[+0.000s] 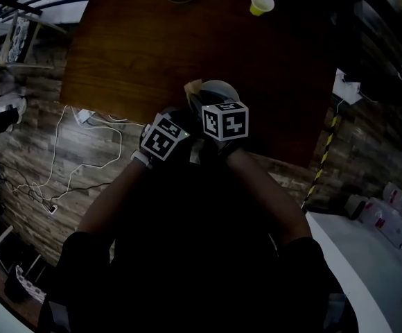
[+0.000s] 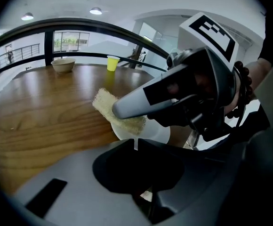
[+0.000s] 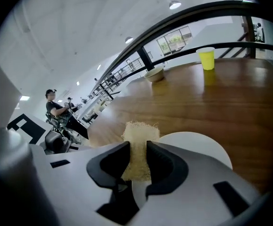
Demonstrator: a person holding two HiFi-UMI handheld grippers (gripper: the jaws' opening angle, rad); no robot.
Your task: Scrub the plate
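Ahead of the left gripper (image 2: 135, 145) the table (image 2: 42, 112) lies bare up to the far bowl (image 2: 63, 65) and yellow cup (image 2: 111, 63), while the right gripper (image 3: 137, 149) crowds close on its right.

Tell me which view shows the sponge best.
Left gripper view: the sponge lies broadside across the plate rim, clamped by the right gripper. The right gripper view shows only a strip pinched in that gripper; the head view, a dim sliver beside the plate.

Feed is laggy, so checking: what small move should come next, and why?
Probably sweep the right gripper across the round white plate: its jaws are shut on the beige fibrous scrub pad, which lies on the plate, and the left gripper pinches the plate's rim to steady it.
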